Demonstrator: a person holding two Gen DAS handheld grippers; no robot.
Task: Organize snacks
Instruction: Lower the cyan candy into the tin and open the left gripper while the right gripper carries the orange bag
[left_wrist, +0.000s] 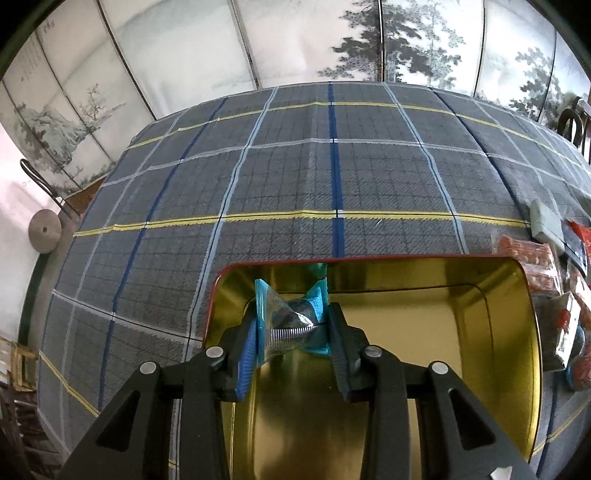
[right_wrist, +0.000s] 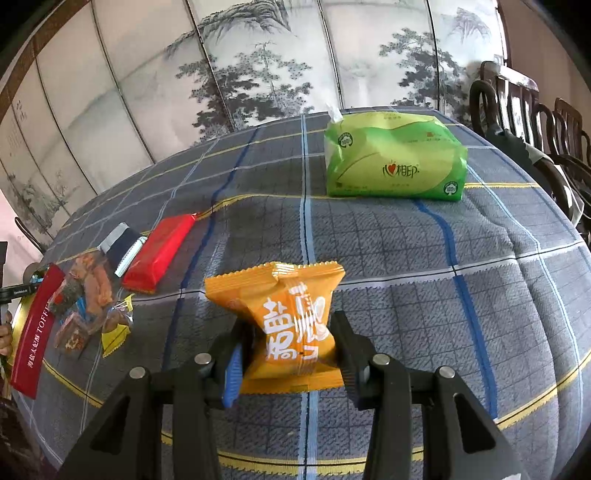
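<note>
Plaid cloth (left_wrist: 332, 177) covered the table. Low in the frame, the left gripper (left_wrist: 291, 328) pinched a blue-edged clear snack packet (left_wrist: 288, 317) over the open gold tin (left_wrist: 480, 332); best lowered further before release. The right gripper (right_wrist: 291, 343) clamped an orange packet (right_wrist: 284, 321) at lower centre.

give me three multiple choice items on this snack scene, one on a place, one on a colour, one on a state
1. The left claw is above
A. the open gold-lined tin
B. the tissue pack
C. a chair

2. The packet in the right claw is
A. green
B. orange
C. purple

3. The tin is
A. lidded
B. packed full
C. open, nothing lying on its floor

Answers:
1. A, the blue-edged clear packet it grips hangs over the tin's gold floor.
2. B, the orange packet sits between its pads.
3. C, only bare gold floor shows.
</note>
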